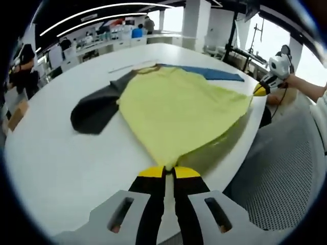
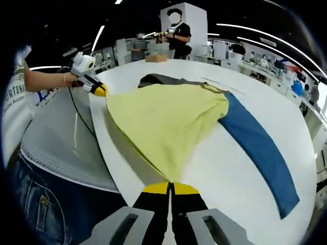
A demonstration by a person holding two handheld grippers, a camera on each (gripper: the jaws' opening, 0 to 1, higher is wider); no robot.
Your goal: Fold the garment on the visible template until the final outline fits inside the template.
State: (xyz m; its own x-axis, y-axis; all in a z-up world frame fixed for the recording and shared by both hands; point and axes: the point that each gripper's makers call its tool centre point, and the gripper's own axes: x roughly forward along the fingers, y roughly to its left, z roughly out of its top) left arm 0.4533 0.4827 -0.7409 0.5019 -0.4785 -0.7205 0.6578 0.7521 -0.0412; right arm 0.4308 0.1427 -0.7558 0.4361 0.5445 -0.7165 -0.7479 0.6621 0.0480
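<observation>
The left gripper (image 1: pixel 169 169) pinches the near corner of the yellow garment (image 1: pixel 179 109) on the white table (image 1: pixel 61 158). Its grey sleeve (image 1: pixel 97 107) lies left, blue sleeve (image 1: pixel 217 73) far; the right gripper (image 1: pixel 260 91) grips the right corner.

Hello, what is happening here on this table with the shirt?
A person holds a gripper in each hand and is folding a yellow shirt with one dark grey sleeve and one blue sleeve on a white table. The left gripper and the right gripper are each shut on a corner of the shirt's hem, which they hold up at the table's near edge. The sleeves lie flat, spread to both sides.
</observation>
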